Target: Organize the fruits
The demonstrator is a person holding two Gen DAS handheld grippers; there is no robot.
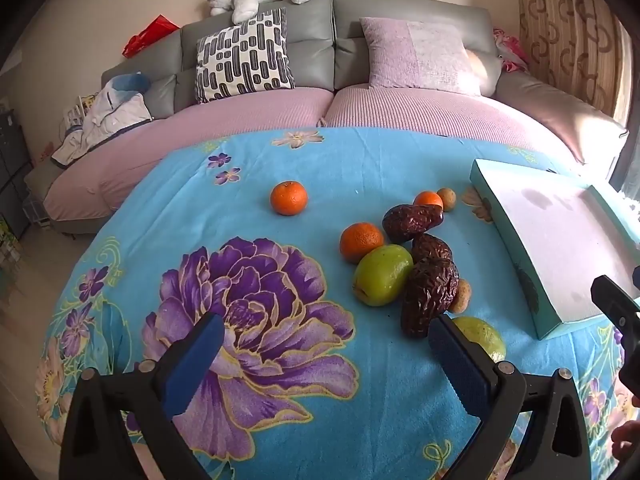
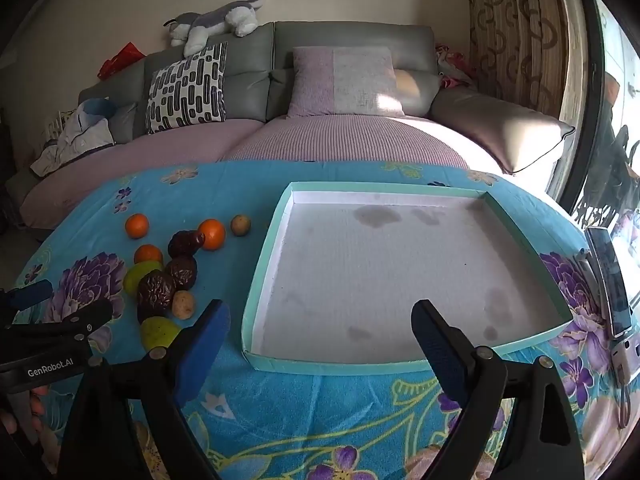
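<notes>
A grey sofa point(image 1: 332, 40) with lilac seat covers runs behind your work surface, a table under a blue floral cloth point(image 1: 248, 208). Your left gripper point(image 1: 326, 338) hovers low over the cloth with its blue-padded fingers spread wide and nothing between them; its right finger stands just in front of a green fruit point(image 1: 482, 334). The fruits lie loose on the cloth in a cluster to the left of the tray: three wrinkled dark dates point(image 1: 430, 294), a second green fruit point(image 1: 382, 274) touching them, three oranges, one of which point(image 1: 289, 198) sits apart toward the sofa, and two small tan fruits point(image 1: 446, 199). Your right gripper point(image 2: 320, 320) is also spread and empty, held over the near edge of the teal-walled tray point(image 2: 264, 276), whose white floor carries only faint stains. A phone point(image 2: 610, 280) stands at the table's right edge.
</notes>
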